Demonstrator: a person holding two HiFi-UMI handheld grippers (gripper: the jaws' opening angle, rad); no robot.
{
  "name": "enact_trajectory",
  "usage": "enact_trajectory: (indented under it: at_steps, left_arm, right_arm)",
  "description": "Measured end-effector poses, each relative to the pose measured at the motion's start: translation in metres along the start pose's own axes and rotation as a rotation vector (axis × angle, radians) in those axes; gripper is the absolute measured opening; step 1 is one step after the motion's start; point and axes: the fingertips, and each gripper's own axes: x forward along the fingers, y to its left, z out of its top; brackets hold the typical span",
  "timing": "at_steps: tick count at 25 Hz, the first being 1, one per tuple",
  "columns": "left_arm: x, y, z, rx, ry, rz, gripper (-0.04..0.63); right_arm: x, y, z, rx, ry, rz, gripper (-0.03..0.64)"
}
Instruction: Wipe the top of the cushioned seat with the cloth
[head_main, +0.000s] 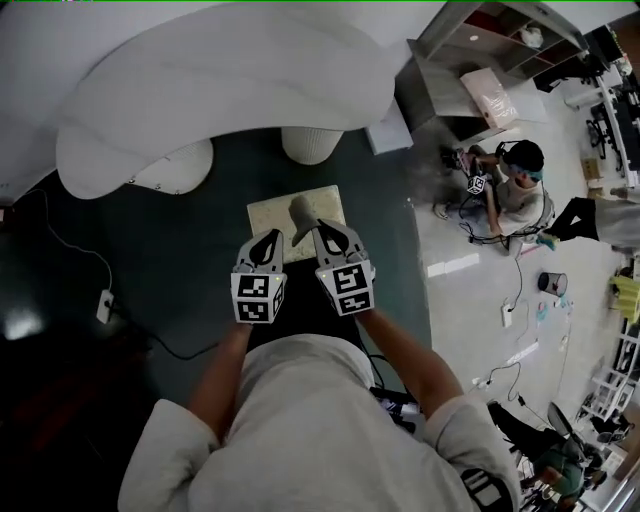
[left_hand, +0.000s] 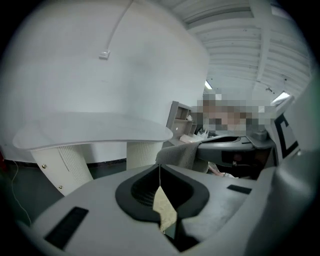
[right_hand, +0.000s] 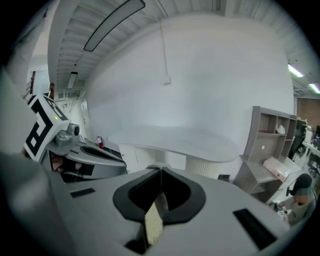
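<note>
Left tongs clenched, empty; right tongs grasping cloth over cushioned seat, frame centre. Wipe likely starting; next: press, sweep.

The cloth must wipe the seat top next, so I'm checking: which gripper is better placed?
Right. The right gripper is shut on the cloth, which hangs over the cushioned seat; the left gripper is shut and empty.
</note>
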Motion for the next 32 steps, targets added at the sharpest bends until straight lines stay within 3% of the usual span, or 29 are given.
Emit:
enact_trajectory:
  at_steps: [5, 15, 20, 25, 32]
  left_arm:
    - [-0.017, -0.013, 0.018, -0.014, -0.079, 0.025, 0.021]
    - [-0.039, -0.066, 0.01, 0.019, -0.124, 0.037, 0.021]
    - [-0.065, -0.108, 0.026, 0.02, -0.181, 0.085, 0.021]
    - [-0.102, -0.161, 0.048, 0.042, -0.29, 0.108, 0.021]
    - [-0.155, -0.224, 0.032, 0.022, -0.375, 0.183, 0.021]
  right_arm:
    - [-0.025, 0.013, 0.01, -0.039, -0.028, -0.008, 0.015]
    - [-0.083, -0.003, -0.008, -0.111, -0.067, -0.019, 0.015]
    - [-0.137, -0.022, 0.008, -0.108, -0.172, -0.027, 0.015]
    - [-0.201, -0.011, 0.03, -0.165, -0.28, 0.021, 0.015]
    - [-0.284, -0.013, 0.017, -0.132, -0.344, 0.024, 0.014]
